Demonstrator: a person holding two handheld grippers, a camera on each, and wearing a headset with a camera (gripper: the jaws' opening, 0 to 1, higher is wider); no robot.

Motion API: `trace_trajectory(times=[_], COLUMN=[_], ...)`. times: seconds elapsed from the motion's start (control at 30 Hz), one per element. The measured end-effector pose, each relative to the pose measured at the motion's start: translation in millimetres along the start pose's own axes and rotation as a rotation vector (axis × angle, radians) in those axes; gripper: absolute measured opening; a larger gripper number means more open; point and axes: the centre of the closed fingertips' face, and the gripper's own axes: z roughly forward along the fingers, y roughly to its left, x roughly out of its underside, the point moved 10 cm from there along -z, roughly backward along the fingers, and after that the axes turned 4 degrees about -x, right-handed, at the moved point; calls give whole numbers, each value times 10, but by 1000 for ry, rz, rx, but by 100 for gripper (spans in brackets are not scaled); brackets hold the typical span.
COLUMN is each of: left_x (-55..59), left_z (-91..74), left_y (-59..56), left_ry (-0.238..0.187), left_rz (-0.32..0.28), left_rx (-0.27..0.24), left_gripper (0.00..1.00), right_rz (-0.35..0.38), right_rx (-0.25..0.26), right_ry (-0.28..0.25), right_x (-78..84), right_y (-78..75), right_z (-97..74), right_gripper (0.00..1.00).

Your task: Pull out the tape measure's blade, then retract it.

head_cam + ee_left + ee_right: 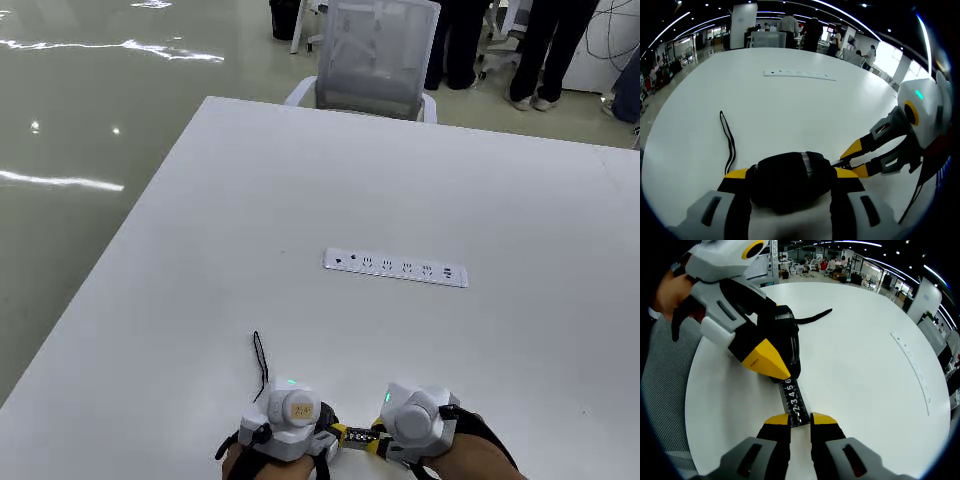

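Note:
The black tape measure (790, 182) sits between my left gripper's (790, 174) yellow-tipped fingers, which are shut on its case. Its black wrist strap (729, 142) trails over the white table. A short length of black blade (794, 401) with white numbers runs out of the case (786, 340) to my right gripper (793, 421), which is shut on the blade's end. In the head view both grippers are at the near table edge, the left gripper (322, 432) and the right gripper (380, 438) almost touching, with the blade (357, 436) between them.
A white power strip (395, 267) lies flat in the middle of the table (400, 180). A grey mesh office chair (372, 58) stands at the far edge. People stand beyond it on the glossy floor.

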Motion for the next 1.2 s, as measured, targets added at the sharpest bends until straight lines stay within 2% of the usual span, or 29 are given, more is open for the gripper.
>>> trace_trajectory(times=[1.2], left_x=[7], left_z=[4], left_y=[7], left_ry=[3], left_rz=[-1], left_rx=[7], left_gripper=[61], right_rz=[-2], right_rx=[-11], right_ry=[-8], right_x=[-117], right_y=[36], right_z=[72], right_gripper=[13])
